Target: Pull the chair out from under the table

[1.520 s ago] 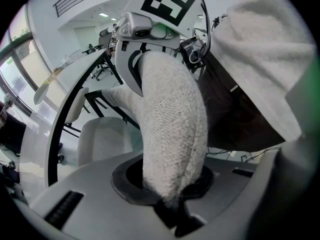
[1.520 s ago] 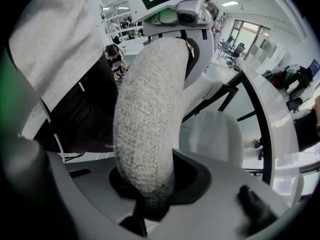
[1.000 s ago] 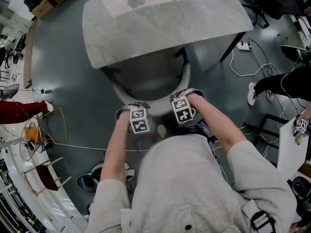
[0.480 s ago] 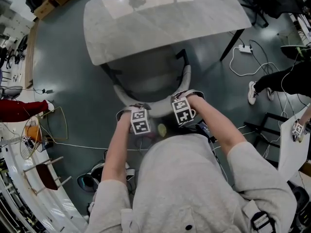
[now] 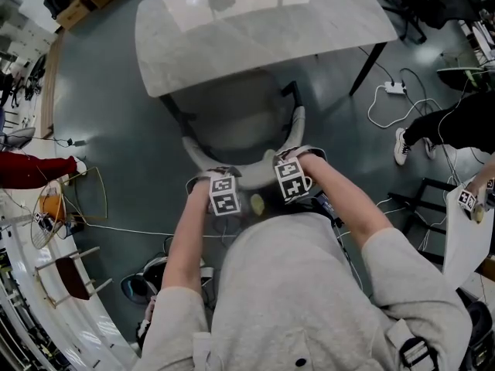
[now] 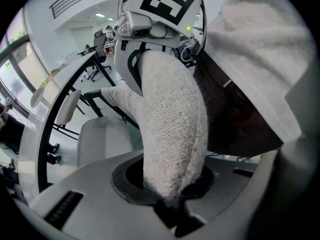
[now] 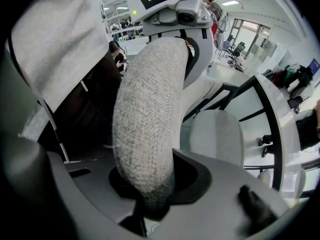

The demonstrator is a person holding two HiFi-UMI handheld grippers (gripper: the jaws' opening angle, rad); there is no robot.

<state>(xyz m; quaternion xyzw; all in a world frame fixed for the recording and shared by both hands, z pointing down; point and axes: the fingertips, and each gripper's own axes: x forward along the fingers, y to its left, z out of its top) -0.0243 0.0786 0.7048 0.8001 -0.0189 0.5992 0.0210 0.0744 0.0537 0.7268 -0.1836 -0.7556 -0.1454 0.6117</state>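
I am looking steeply down on a marble-topped table point(image 5: 255, 29) standing on a grey-green floor point(image 5: 116, 122). The chair point(image 5: 232, 126) is sitting at the table's near long edge. The front of its pale seat point(image 5: 236, 118) is lying under that edge, while the rear of the seat and the curved backrest point(image 5: 244, 163) are standing clear of it on my side. A dark chair leg is showing at each side, just below the table edge.

My left gripper point(image 5: 217, 179) is clamping the left part of the backrest's padded top rim, and my right gripper point(image 5: 288, 162) is clamping the right part. The two are sitting near each other, both pointing steeply down, with the middle of the curve between them.

In the left gripper view, the nubbly cream backrest point(image 6: 172, 129) is filling the gap in the left gripper point(image 6: 170, 186), whose jaws are standing narrow and pressing on it. The seat point(image 6: 102, 139) is showing beyond, and the right gripper point(image 6: 160, 21) is gripping the same rim farther along.

The right gripper view is mirroring this. The backrest point(image 7: 145, 124) is sitting pinched in the narrow jaws of the right gripper point(image 7: 150, 191), with the seat point(image 7: 215, 134) behind it and the left gripper point(image 7: 172, 11) farther up the rim.

Off the table's right end, a white power strip point(image 5: 394, 88) with a looping cable point(image 5: 379, 114) is lying on the floor. A white shoe point(image 5: 401, 148) on another person's foot is resting close by.
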